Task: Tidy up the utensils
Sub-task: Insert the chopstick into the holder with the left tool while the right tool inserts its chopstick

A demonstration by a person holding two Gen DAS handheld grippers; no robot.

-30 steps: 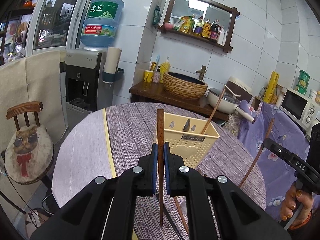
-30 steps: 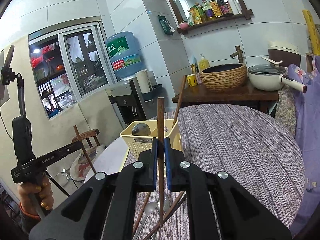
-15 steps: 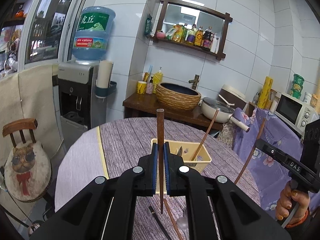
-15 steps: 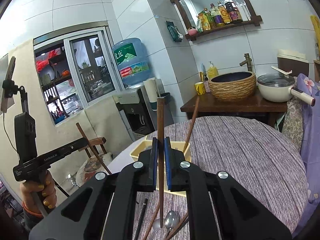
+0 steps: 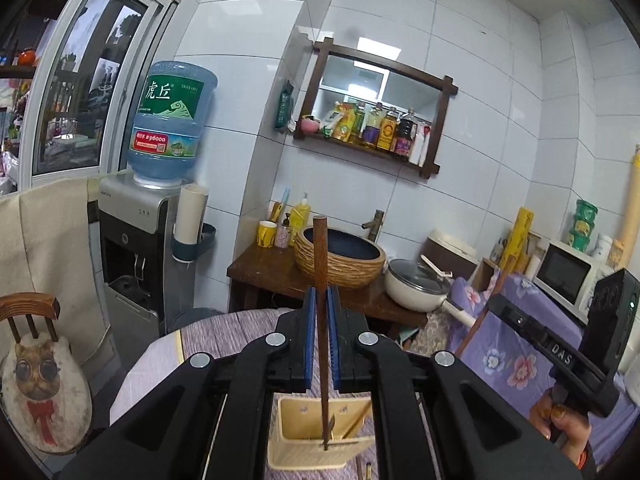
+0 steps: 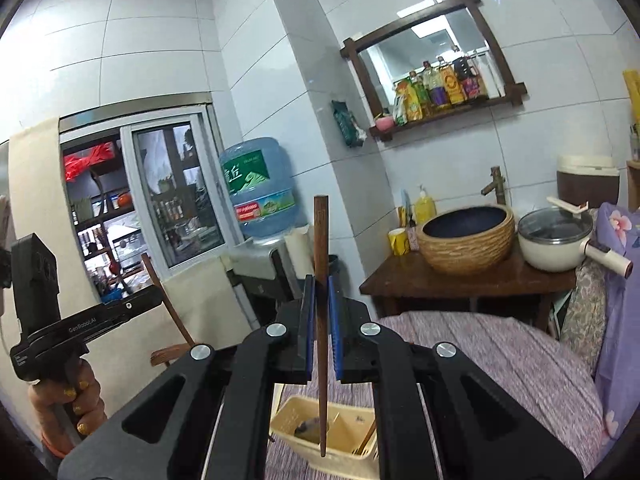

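Two grippers are up over the round surface [image 6: 520, 360], and we have a brown chopstick pinched in each. Our left gripper [image 5: 321, 336] has its blue-padded fingers [image 5: 309, 340] closed tight on one chopstick [image 5: 320, 264], which stands upright between the pads; its thick end rises above the fingertips and its thin tip hangs down over the cream basket [image 5: 316, 440] below. Our right gripper [image 6: 321, 328] is the same: its fingers [image 6: 335, 332] are clamped on the second chopstick [image 6: 320, 240], held upright, the tip pointing down into the open top of that basket [image 6: 344, 444].

We see the basket standing on the purple striped cloth of the surface, directly under both grippers. Inside it there is a dark spoon bowl [image 6: 310, 426] and a slanted chopstick [image 6: 367, 438] leaning against the wall on the right. We cannot tell whether either held tip touches the basket or anything in it.

Our right hand [image 5: 560, 424] shows at the edge of the left view, gripping its handle, and our left hand [image 6: 68, 396] shows likewise in the right view. Behind the surface stand a woven bowl [image 6: 466, 236], a white pot [image 6: 554, 240] and a water dispenser [image 5: 136, 240]
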